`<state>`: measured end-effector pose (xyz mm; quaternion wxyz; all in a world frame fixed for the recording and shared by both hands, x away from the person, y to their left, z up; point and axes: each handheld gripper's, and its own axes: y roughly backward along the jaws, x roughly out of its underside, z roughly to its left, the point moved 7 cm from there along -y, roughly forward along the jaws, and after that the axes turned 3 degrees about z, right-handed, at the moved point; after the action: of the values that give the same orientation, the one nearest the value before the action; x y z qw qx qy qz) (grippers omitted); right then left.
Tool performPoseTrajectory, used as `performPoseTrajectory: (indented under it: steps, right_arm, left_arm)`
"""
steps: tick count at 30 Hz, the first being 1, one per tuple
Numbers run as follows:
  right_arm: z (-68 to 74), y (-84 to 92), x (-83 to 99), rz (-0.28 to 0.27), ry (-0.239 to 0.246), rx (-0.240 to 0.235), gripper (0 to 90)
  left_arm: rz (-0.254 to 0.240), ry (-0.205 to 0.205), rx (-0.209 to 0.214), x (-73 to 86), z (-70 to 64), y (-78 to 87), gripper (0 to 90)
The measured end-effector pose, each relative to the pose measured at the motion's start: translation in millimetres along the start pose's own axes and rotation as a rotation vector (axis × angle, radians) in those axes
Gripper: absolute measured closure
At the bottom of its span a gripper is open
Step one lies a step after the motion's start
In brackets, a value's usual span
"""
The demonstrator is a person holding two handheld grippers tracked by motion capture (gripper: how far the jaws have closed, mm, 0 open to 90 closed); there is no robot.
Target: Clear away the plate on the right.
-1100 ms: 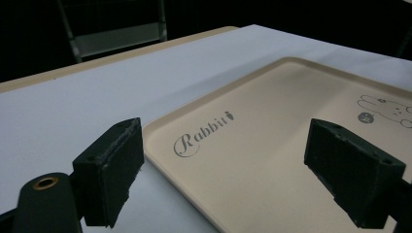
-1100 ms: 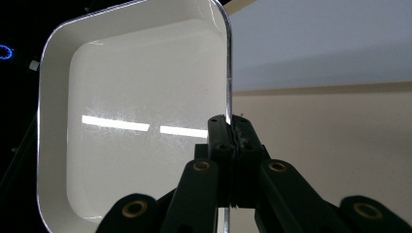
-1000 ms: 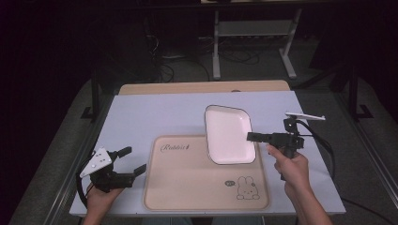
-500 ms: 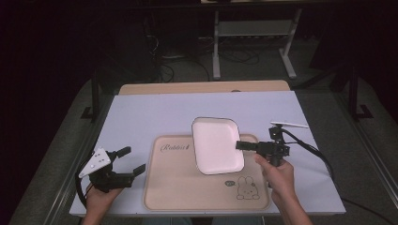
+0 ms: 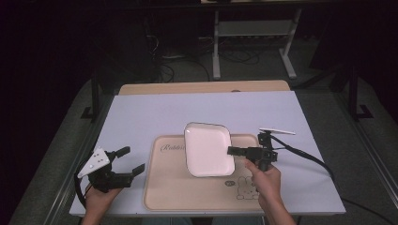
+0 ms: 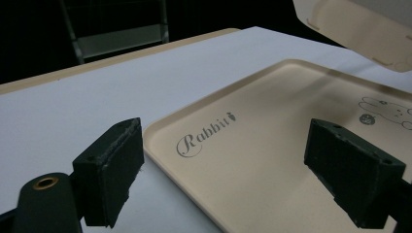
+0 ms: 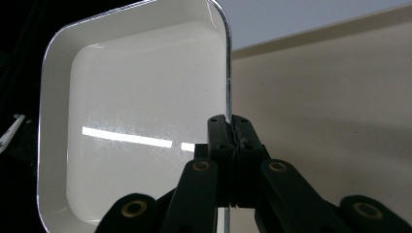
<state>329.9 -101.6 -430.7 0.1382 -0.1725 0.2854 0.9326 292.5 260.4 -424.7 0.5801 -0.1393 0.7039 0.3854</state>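
Right gripper (image 5: 233, 151) pinches the white plate's (image 5: 208, 149) rim, above the tray's (image 5: 187, 197) far half; lower it level, then release. Left gripper (image 5: 132, 161) rests wide open, empty, near the table's (image 5: 155, 108) left edge.

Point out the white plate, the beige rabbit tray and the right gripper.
white plate (image 5: 206, 149), high view, middle of its inside.
beige rabbit tray (image 5: 187, 197), high view, bare floor.
right gripper (image 5: 231, 150), high view, at its tips.

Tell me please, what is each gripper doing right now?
Left gripper: open, empty, beside the beige tray.
Right gripper: shut on the white plate rim, above the tray.
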Motion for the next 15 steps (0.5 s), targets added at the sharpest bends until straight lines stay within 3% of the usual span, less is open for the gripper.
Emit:
performPoseTrajectory:
  steps: [5,15]
  right_arm:
    - [-3.9,-5.7,1.5,-0.006,-0.032,-0.005,88.2]
    - [-16.1,-13.4,6.1,-0.009,-0.057,0.044,88.1]
  left_arm:
    - [-0.004,0.001,0.0,-0.1,0.8,0.6,13.9]
    - [-0.003,0.004,-0.001,0.3,2.0,1.4,13.9]
